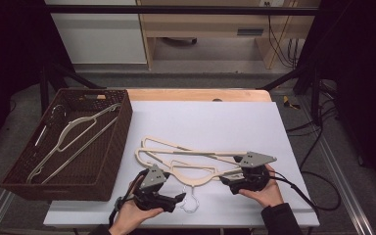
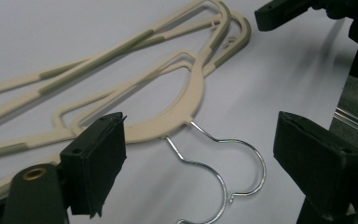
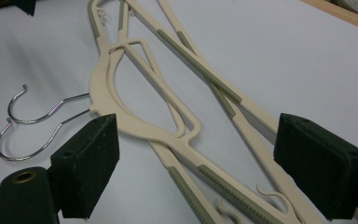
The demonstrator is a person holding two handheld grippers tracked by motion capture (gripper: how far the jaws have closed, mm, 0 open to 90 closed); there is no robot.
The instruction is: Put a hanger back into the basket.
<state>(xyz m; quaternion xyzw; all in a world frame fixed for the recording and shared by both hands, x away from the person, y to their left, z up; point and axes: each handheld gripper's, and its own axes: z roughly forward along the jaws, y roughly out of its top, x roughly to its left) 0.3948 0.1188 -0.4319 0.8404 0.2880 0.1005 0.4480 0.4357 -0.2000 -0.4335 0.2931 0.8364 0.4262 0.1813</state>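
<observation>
The left tool (image 1: 180, 197) is wide open beside the wire hooks (image 1: 190, 199). The right tool (image 1: 223, 178) is open too, over the cream hangers (image 1: 176, 155) on the table (image 1: 215, 117). More hangers lie in the brown basket (image 1: 108, 166).

Both hands come in from the near edge, each holding a gripper low over the surface. The left hand (image 1: 133, 218) holds the left gripper (image 1: 178, 198) pointing right, jaws spread wide with nothing between them. The right hand (image 1: 263, 192) holds the right gripper (image 1: 224, 180) pointing left, jaws likewise wide apart.
</observation>
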